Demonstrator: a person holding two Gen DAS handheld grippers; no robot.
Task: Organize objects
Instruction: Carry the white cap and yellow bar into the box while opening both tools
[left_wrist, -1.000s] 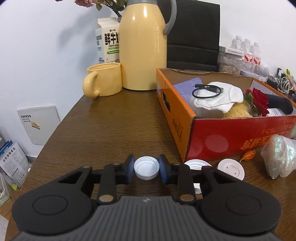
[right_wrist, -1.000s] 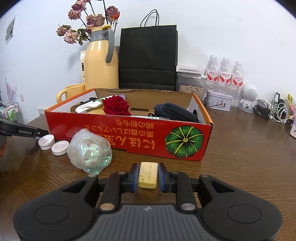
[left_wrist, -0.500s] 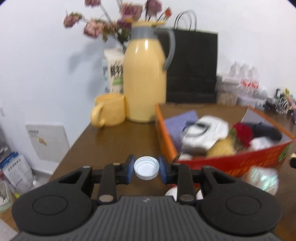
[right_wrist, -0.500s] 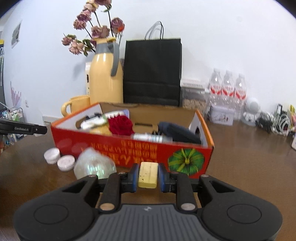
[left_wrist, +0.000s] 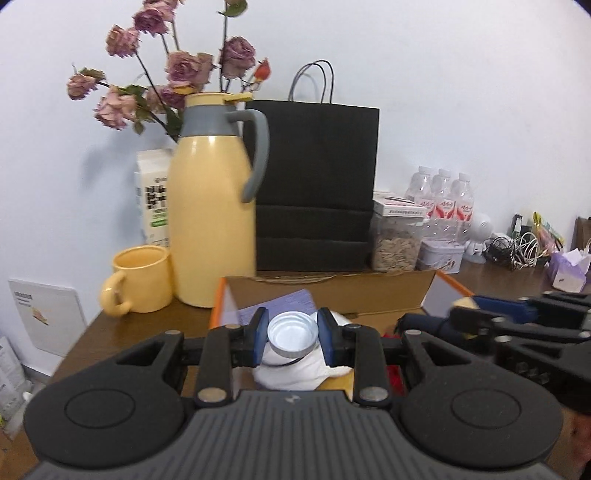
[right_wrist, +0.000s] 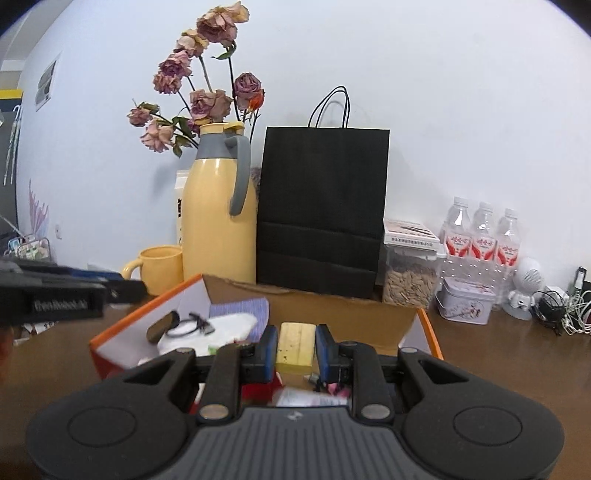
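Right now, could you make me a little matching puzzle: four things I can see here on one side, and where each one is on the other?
Things:
1. white bottle cap
2. yellow block
3. yellow mug
4. black paper bag

Places:
A. behind the orange cardboard box
B. clamped in the right gripper
C. left of the yellow thermos jug
D. clamped in the left gripper

Pairs: 1-D, 2-B, 3-C, 4-A

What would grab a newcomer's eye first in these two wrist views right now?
Probably the tall yellow thermos jug with grey handle at the back of the table, dried pink roses rising behind it and a black paper carrier bag beside it. Next, the loads: the left gripper clamps a white bottle cap, the right gripper a yellow rectangular block, both above the open orange cardboard box.
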